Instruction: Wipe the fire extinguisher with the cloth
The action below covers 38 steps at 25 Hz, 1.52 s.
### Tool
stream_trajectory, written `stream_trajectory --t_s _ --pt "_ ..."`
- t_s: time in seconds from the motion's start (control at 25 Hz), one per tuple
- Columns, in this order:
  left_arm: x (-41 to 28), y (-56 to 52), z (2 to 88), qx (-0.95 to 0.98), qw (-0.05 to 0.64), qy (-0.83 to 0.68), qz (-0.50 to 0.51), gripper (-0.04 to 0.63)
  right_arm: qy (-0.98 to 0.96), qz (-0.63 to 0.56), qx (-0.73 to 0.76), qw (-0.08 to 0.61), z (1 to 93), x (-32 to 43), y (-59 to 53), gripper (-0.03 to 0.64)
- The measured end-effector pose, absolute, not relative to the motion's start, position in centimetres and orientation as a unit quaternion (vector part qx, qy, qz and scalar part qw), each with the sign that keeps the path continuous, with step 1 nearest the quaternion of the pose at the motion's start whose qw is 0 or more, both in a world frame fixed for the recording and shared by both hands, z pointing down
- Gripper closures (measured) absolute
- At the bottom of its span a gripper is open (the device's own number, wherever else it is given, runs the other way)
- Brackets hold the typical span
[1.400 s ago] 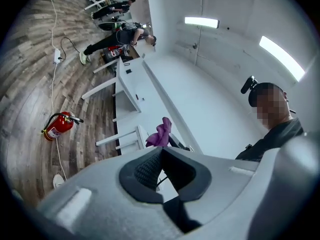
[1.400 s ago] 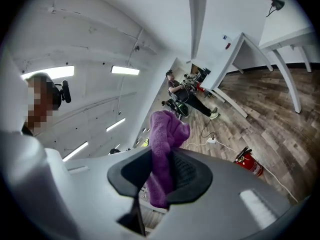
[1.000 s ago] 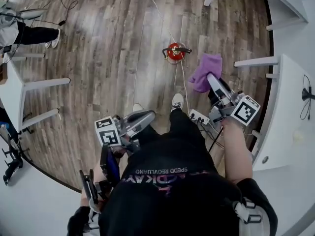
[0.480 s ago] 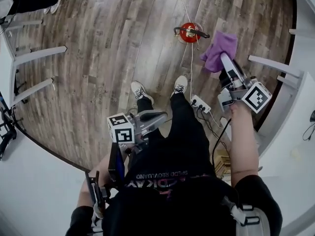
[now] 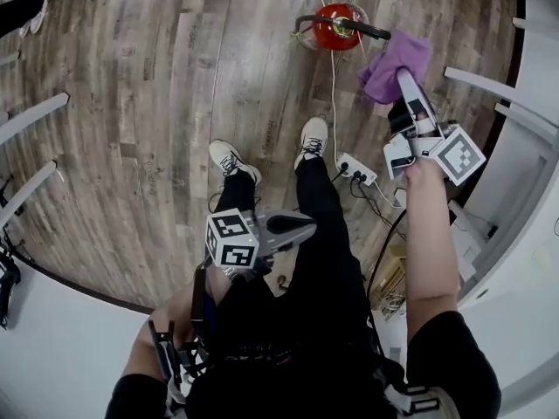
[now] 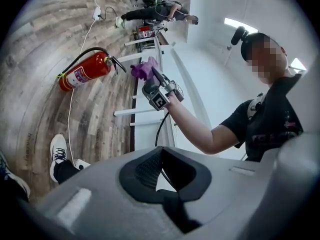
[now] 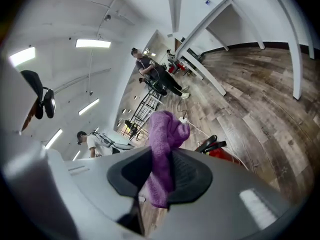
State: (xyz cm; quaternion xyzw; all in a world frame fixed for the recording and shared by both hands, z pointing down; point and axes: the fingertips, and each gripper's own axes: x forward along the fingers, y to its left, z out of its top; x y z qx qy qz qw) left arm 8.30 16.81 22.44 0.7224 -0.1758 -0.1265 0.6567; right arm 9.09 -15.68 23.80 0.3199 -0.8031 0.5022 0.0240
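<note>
Right gripper (image 5: pixel 403 78) clamped on purple fuzzy cloth (image 5: pixel 395 63), now nearer red metal fire extinguisher (image 5: pixel 335 27) just ahead-left of tips. No contact yet; wipe likely next. Left gripper (image 5: pixel 301 227) closed, empty.

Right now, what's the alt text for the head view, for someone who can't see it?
Looking down, the right gripper holds a purple cloth close beside a red fire extinguisher on the wood floor. The left gripper hangs near the person's legs, holding nothing; a power strip lies by one shoe.
</note>
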Motion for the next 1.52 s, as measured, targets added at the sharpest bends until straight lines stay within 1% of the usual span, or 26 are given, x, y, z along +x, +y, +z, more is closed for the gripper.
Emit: stream_trajectory --t_s 0.28,0.44,0.56,0.64,0.76,0.92,1.12,1.2,1.4,1.52 --pt "4.8 15.0 29.6 0.724 0.645 -0.175 -0.168 0.598 -0.786 0.496 0.368 0.033 32.8 8.3 -16.3 0.526" --pt "2.2 12.2 31.1 0.712 0.630 -0.180 -0.253 0.598 -0.784 0.490 0.378 0.047 36.8 8.0 -17.3 0.526" --pt "1.1 10.0 31.4 0.708 0.602 -0.185 -0.318 0.598 -0.782 0.491 0.382 0.032 39.4 8.4 -18.3 0.526" --pt "1.5 8.9 31.2 0.694 0.596 -0.162 -0.370 0.597 -0.788 0.484 0.378 0.026 40.7 8.6 -18.8 0.526" --pt "3.0 7.9 31.6 0.660 0.607 -0.101 -0.431 0.597 -0.800 0.470 0.372 0.017 42.6 8.9 -19.5 0.526" --pt "5.1 8.2 33.6 0.632 0.631 -0.050 -0.447 0.597 -0.804 0.472 0.361 -0.037 44.3 9.4 -19.9 0.525" --pt "4.9 9.0 37.0 0.601 0.660 0.018 -0.450 0.597 -0.807 0.482 0.301 -0.161 45.9 10.9 -19.6 0.523" --pt "4.2 9.0 38.0 0.582 0.669 0.044 -0.460 0.597 -0.802 0.494 0.286 -0.177 48.1 11.7 -19.5 0.525" --pt "3.3 8.2 41.9 0.586 0.679 0.041 -0.440 0.597 -0.807 0.516 0.265 -0.113 57.3 10.9 -18.2 0.526" --pt "2.7 7.4 44.1 0.604 0.677 0.027 -0.421 0.597 -0.792 0.541 0.269 -0.090 62.7 10.1 -17.6 0.526"
